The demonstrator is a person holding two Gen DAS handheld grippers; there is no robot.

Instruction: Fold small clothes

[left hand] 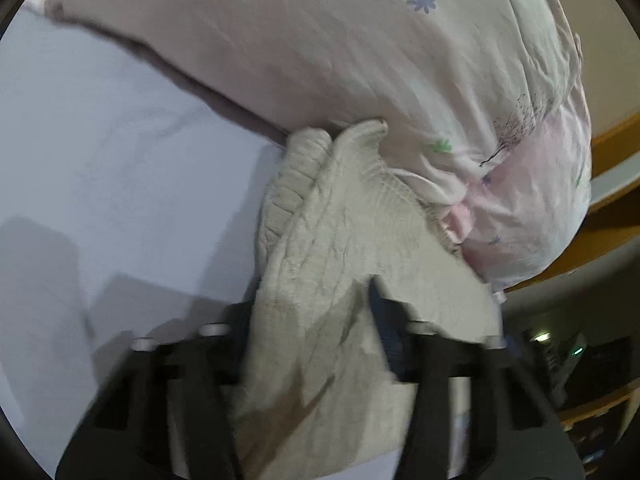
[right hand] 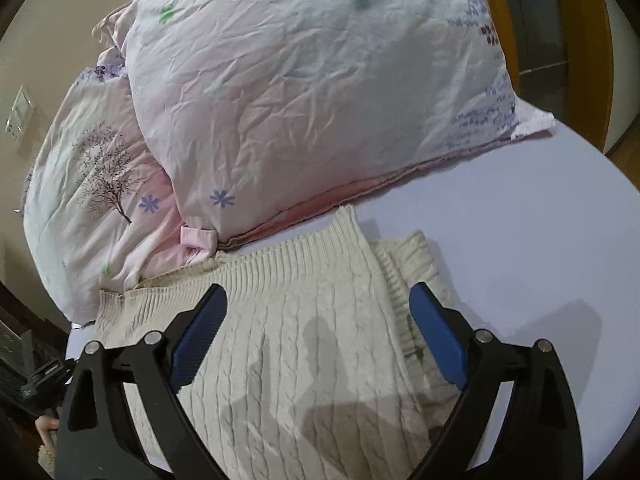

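Left wrist view: left gripper [left hand: 312, 320], blurred, apparently clenched on a bunched fold of cream cable-knit sweater [left hand: 332, 248], raised against the floral pillow [left hand: 320, 48]. Right wrist view: right gripper [right hand: 316, 328] released, fingers spread above the sweater [right hand: 296, 320], which lies flat on the lilac sheet [right hand: 520, 208] just beside the pillow [right hand: 304, 92].

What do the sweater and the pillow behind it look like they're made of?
Sweater: cream knit, probably wool or acrylic yarn; cable pattern and ribbed hem show, matte.
Pillow: thin woven cover, likely cotton; fine creases, printed flowers, matte pale pink.
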